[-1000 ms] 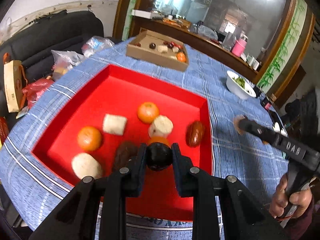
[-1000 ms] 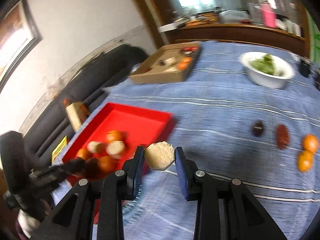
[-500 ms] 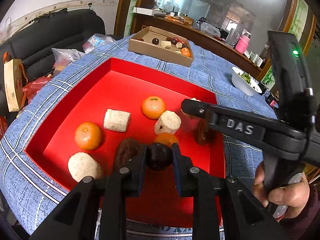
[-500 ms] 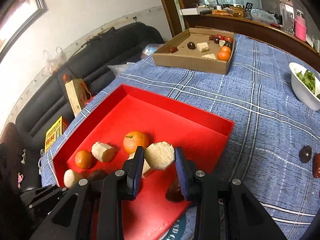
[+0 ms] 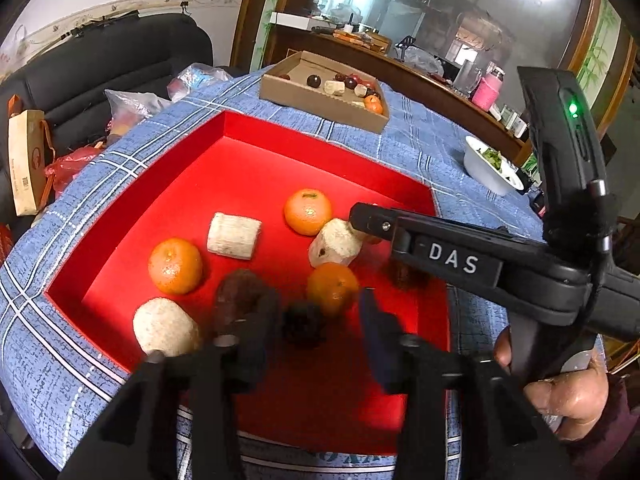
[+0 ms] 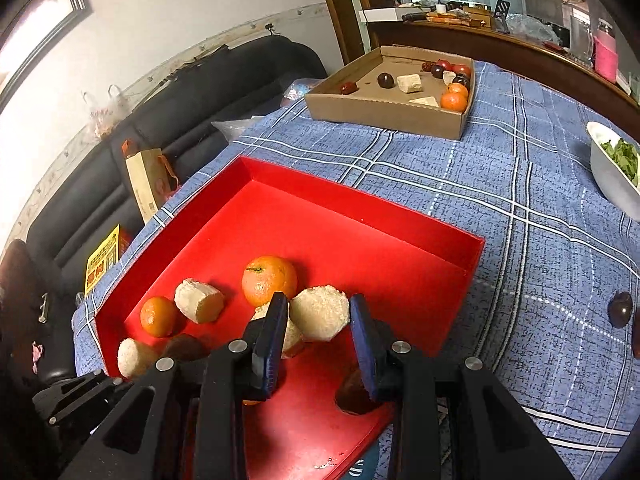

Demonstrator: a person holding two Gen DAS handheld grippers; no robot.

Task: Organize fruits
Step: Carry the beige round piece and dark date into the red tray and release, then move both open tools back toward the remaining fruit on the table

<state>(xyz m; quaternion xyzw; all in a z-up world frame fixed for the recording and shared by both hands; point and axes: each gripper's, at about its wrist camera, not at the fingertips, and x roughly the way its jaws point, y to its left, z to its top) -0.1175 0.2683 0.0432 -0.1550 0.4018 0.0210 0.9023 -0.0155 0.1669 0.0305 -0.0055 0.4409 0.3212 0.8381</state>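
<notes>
A red tray (image 5: 248, 160) holds oranges (image 5: 308, 211), pale chunks (image 5: 234, 236) and dark fruits. My left gripper (image 5: 312, 320) hangs over the tray's near side. Its jaws are opening, and a small dark round fruit (image 5: 304, 324) lies loose between them, touching neither pad. My right gripper (image 6: 319, 330) is over the tray's near right part. Its jaws are only starting to open, and a pale chunk (image 6: 318, 318) still sits against both pads above the tray floor. In the left wrist view the right gripper (image 5: 360, 220) reaches in from the right, held by a hand (image 5: 560, 392).
A cardboard box (image 6: 384, 116) with several fruits stands at the far side of the blue checked cloth. A white bowl (image 6: 612, 172) of greens is on the right. A dark fruit (image 6: 620, 309) lies on the cloth right of the tray. A black sofa with bags is on the left.
The left jaws have spread and let go of the dark round fruit, which now rests in the tray. The right gripper carried the pale chunk from over the cloth to over the tray.
</notes>
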